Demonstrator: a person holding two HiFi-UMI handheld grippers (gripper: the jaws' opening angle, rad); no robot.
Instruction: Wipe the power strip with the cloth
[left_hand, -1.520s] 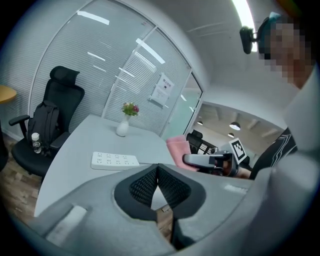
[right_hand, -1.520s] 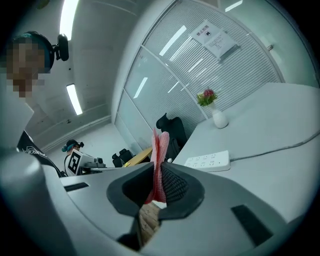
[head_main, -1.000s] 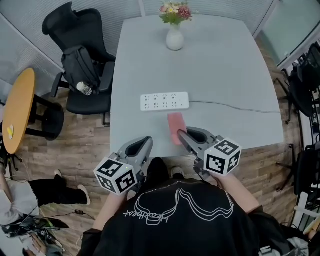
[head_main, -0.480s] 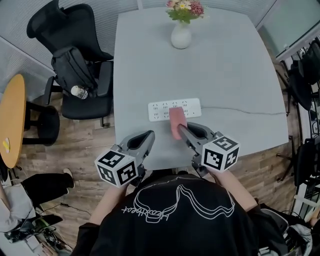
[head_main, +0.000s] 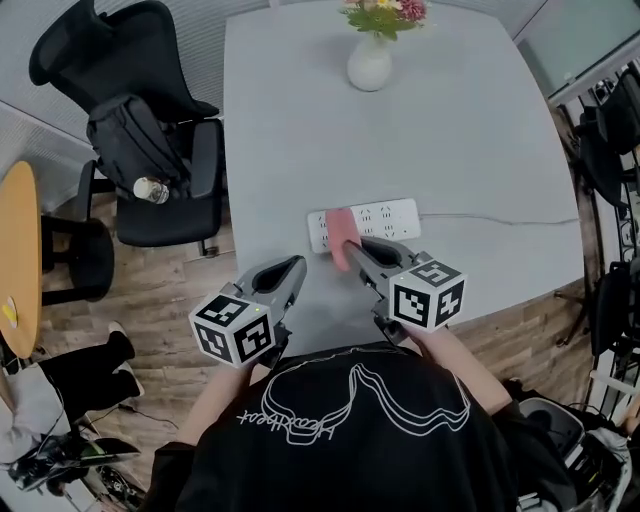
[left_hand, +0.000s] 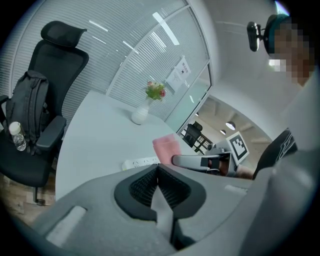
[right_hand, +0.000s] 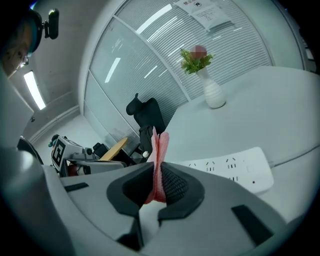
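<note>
A white power strip (head_main: 380, 219) lies on the grey table (head_main: 300, 120), its cable (head_main: 500, 218) running off to the right. My right gripper (head_main: 352, 250) is shut on a folded pink cloth (head_main: 341, 234), and the cloth's free end lies over the left part of the strip. In the right gripper view the cloth (right_hand: 160, 147) stands pinched between the pads, with the power strip (right_hand: 235, 167) just ahead. My left gripper (head_main: 291, 268) hovers at the table's near edge, shut and empty, left of the strip. Its own view shows the cloth (left_hand: 166, 148) above the power strip (left_hand: 141, 162).
A white vase of flowers (head_main: 370, 60) stands at the far side of the table. A black office chair (head_main: 120, 90) with a backpack (head_main: 130, 145) and a bottle sits left of the table. A round wooden table (head_main: 15, 260) is further left.
My right gripper has carried the pink cloth from the table in front of the strip up onto it, then toward its left end. The left gripper has stayed shut near the edge.
</note>
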